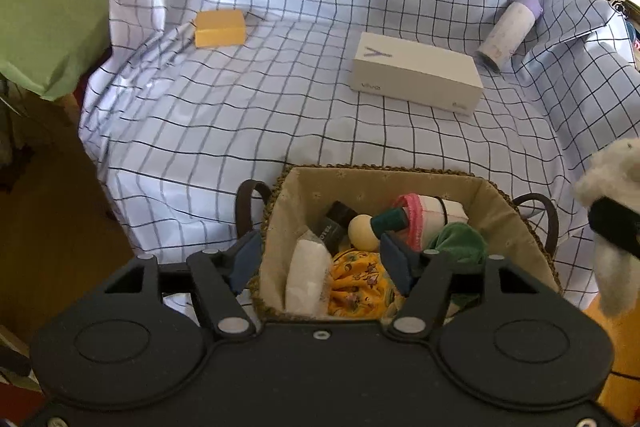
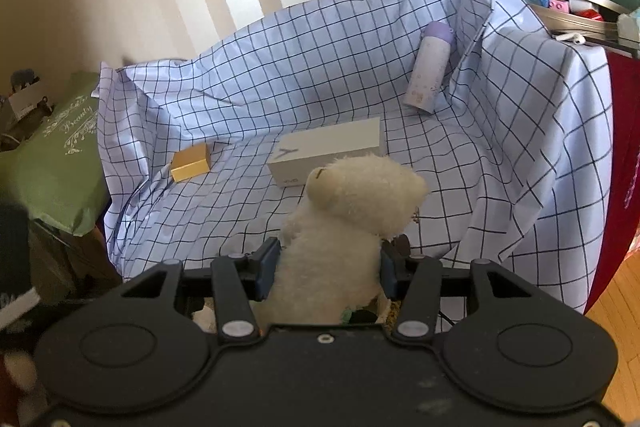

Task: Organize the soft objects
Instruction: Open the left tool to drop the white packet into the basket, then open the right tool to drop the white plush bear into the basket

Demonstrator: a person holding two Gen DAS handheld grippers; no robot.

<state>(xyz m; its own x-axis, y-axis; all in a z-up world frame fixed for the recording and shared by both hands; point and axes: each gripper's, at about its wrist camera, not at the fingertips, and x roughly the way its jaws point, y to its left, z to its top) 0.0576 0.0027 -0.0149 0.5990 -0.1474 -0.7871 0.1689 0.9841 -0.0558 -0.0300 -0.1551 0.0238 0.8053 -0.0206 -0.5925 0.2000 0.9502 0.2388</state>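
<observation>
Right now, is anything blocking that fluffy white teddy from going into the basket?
Partly: the left hand-held gripper hangs open over the basket, which is already crowded. The teddy, held in the right hand-held gripper, waits beside it.

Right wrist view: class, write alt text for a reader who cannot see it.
A cream plush bear is clamped between the right gripper's jaws above a checked cloth. Behind it lie a white box, a yellow box and a lilac bottle.

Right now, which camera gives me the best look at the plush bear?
The right wrist view: the plush bear fills the centre, pinched at the body by the right gripper. The left wrist view catches only a blurred white edge at far right, beside the basket.
</observation>
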